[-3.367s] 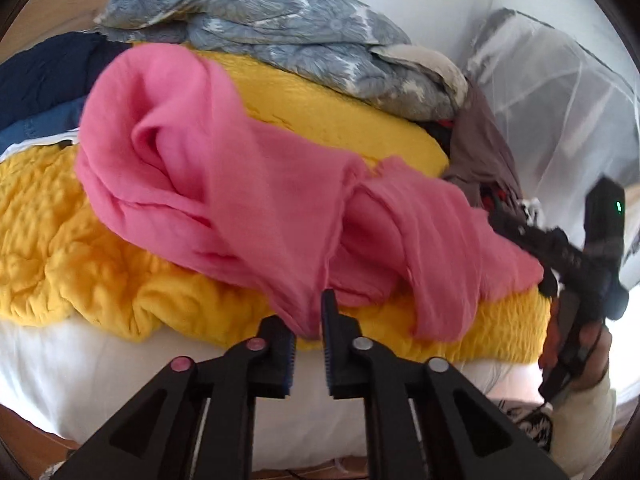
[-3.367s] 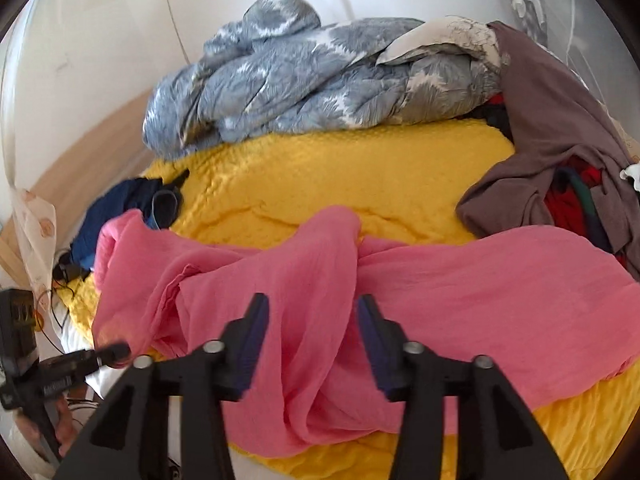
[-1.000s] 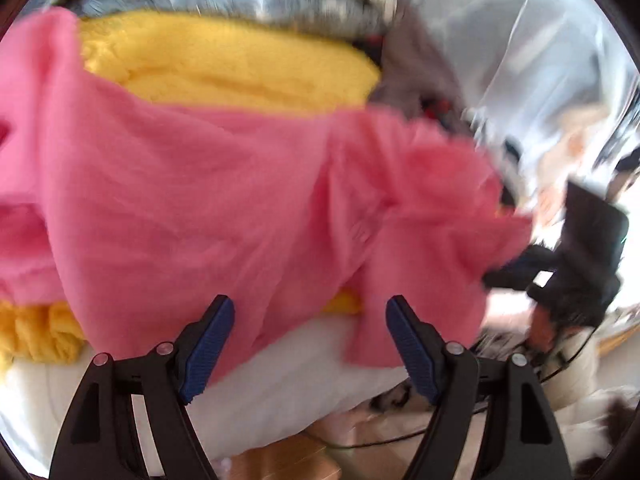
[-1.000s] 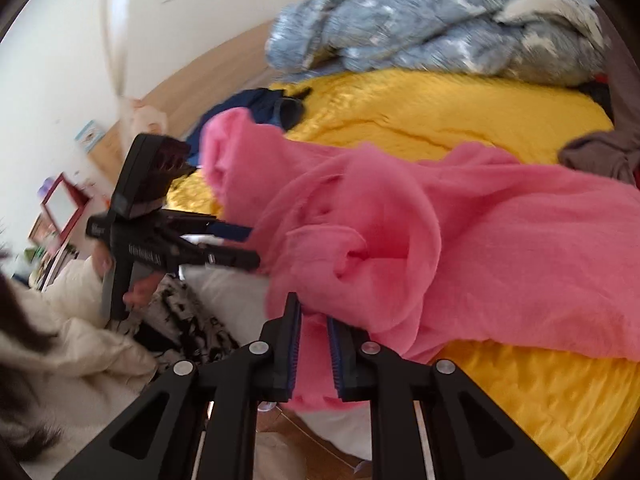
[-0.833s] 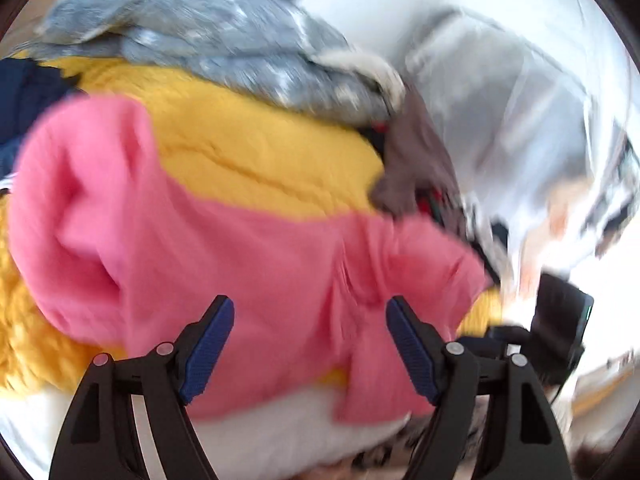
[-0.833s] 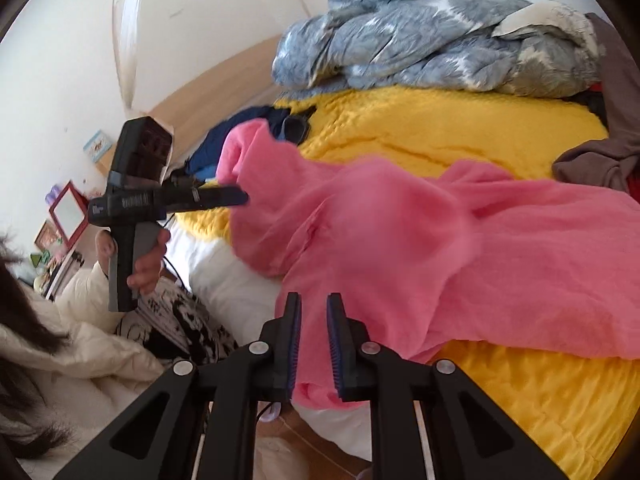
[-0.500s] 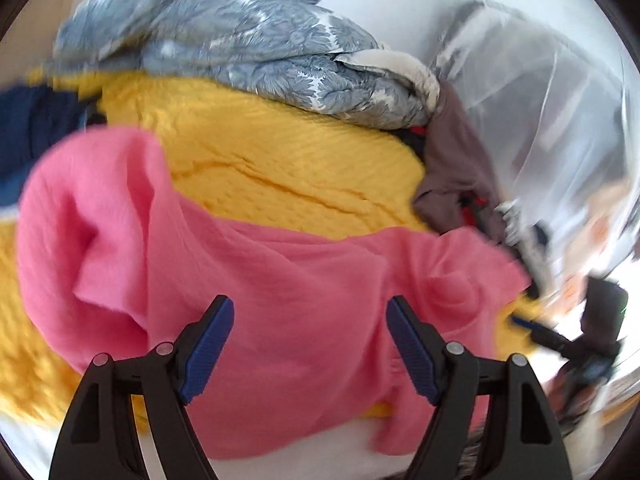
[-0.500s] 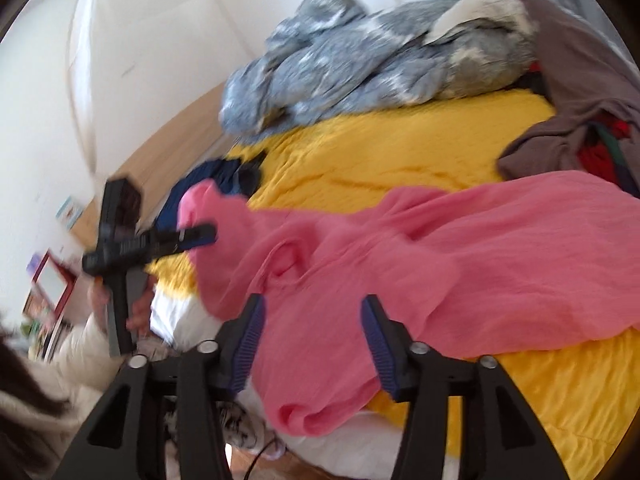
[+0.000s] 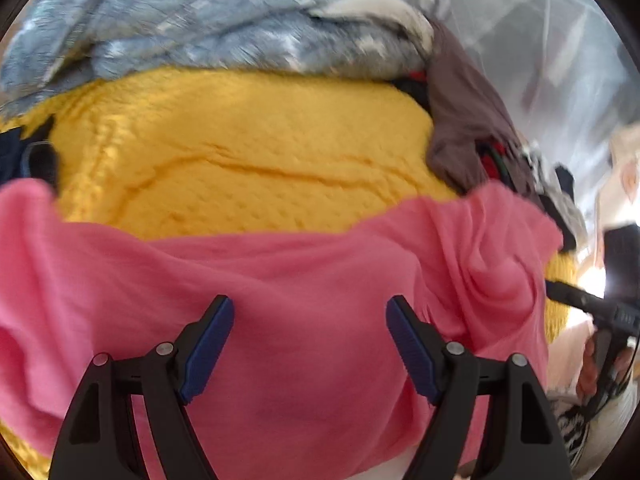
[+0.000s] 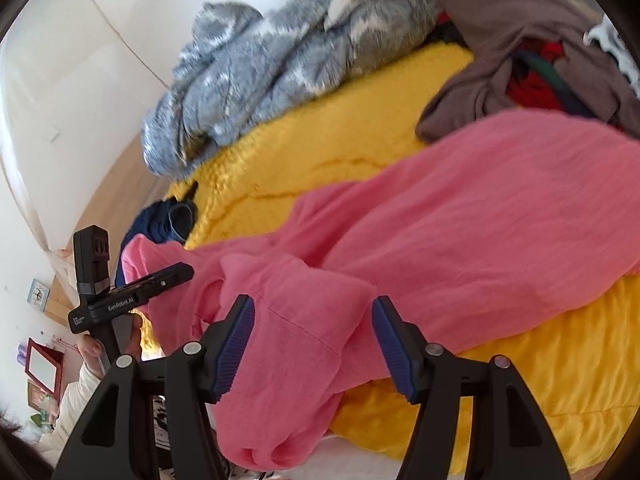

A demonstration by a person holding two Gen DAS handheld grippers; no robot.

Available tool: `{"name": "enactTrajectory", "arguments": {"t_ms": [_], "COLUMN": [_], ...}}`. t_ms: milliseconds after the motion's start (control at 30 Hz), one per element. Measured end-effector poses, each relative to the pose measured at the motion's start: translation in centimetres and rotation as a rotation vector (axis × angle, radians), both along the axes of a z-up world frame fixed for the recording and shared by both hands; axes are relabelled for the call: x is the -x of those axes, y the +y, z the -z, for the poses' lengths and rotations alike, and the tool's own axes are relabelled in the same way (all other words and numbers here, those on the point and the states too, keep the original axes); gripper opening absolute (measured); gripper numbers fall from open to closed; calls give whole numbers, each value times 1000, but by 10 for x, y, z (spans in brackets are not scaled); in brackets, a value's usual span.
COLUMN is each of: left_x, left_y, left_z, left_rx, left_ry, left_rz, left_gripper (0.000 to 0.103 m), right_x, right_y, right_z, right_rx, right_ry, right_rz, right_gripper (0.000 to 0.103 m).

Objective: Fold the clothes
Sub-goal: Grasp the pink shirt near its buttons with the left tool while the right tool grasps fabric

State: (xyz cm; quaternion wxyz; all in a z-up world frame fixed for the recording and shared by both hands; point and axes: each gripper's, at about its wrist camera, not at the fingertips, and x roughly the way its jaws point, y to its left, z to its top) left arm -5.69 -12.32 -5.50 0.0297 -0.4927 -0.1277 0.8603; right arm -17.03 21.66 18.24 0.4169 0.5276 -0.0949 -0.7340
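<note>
A pink garment lies crumpled across the front of a yellow knitted blanket on the bed. My left gripper hovers over its middle, open wide, with nothing pressed between the pads. In the right wrist view the pink garment stretches from the upper right down to a bunched fold at the bed's edge. My right gripper is above that fold, jaws opening; cloth lies between them, but the pads stand clear of it. The left gripper shows at the garment's left end, held by a hand.
A grey patterned quilt is heaped at the back of the bed. A brown garment over red clothes lies at the right. A navy garment sits at the blanket's left edge. White netting hangs at the right.
My right gripper was shut on the pink garment's edge and has opened, letting it go. Both grippers have shifted along the bed, and the garment now lies spread wider.
</note>
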Motion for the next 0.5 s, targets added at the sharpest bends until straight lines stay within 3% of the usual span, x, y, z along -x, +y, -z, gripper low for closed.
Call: {"name": "enactTrajectory", "arguments": {"t_ms": [167, 233, 400, 500], "left_x": [-2, -2, -13, -14], "left_y": [26, 29, 20, 20], "left_z": [11, 16, 1, -3], "left_rx": [51, 26, -134, -174], "left_ry": [-20, -44, 8, 16], "left_rz": [72, 80, 86, 84], "left_gripper": [81, 81, 81, 81], "right_x": [-4, -7, -14, -14], "right_y": [-12, -15, -23, -21], "right_z": [6, 4, -2, -2], "right_rx": [-4, 5, 14, 17], "right_ry": [-19, -10, 7, 5], "right_rz": [-43, -64, -96, -90], "right_gripper": [63, 63, 63, 63]}}
